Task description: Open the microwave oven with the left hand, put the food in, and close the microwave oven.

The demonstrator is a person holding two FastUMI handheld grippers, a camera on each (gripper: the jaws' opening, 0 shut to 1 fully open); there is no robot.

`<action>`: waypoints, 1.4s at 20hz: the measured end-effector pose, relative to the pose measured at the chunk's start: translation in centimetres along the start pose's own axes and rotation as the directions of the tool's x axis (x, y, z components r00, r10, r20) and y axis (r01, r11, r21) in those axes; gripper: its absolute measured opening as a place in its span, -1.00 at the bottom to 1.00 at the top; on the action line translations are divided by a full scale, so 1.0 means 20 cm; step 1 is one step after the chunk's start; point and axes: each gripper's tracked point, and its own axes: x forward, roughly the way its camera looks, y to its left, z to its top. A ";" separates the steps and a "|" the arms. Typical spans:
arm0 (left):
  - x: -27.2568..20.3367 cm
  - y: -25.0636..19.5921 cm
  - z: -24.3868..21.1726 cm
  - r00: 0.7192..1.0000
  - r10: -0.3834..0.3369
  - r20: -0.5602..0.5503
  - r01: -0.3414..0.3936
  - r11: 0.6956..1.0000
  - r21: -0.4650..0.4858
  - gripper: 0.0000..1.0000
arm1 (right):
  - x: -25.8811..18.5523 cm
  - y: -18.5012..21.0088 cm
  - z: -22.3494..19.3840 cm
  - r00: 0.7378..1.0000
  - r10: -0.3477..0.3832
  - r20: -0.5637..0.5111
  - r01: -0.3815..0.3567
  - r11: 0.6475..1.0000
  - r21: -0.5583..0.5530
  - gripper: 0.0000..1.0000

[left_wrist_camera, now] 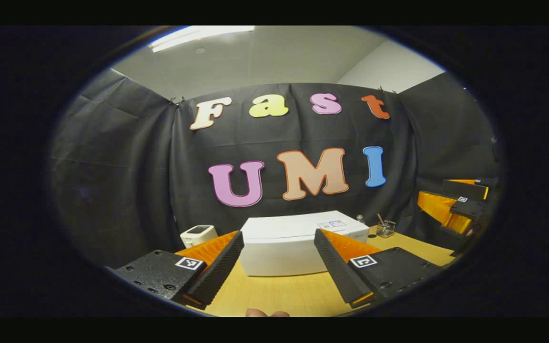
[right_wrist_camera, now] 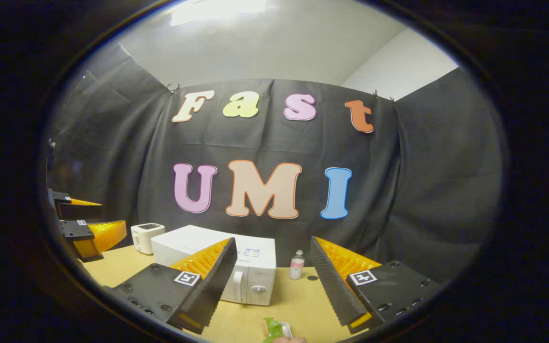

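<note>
Nothing done yet. The white microwave oven (left_wrist_camera: 298, 243) sat door-closed at 12 o'clock on the wooden table (left_wrist_camera: 274, 295). My left gripper (left_wrist_camera: 279, 259) and right gripper (right_wrist_camera: 272, 274) were both spread, holding nothing. The green food (right_wrist_camera: 272, 329) lay at 6 o'clock, untouched.

Your left gripper's fingers (left_wrist_camera: 229, 259) are hiding microwave (left_wrist_camera: 298, 238) front corners. Food (right_wrist_camera: 272, 329) is getting cut off by right gripper view's bottom edge; kind too small to tell.
</note>
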 end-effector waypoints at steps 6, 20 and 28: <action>0.01 -0.06 -0.03 1.000 -0.026 -0.015 0.026 1.000 -0.001 0.92 | -0.02 -0.06 0.02 0.999 -0.036 0.012 0.037 0.999 -0.018 0.93; 0.11 -0.24 -0.12 0.991 -0.123 -0.056 0.123 0.992 -0.017 0.92 | -0.09 -0.17 -0.01 0.996 -0.092 0.004 0.092 0.995 -0.048 0.93; 0.31 -0.44 -0.32 0.977 -0.191 -0.093 0.188 0.981 -0.042 0.92 | -0.13 -0.28 -0.09 0.995 -0.082 -0.048 0.081 0.997 -0.021 0.93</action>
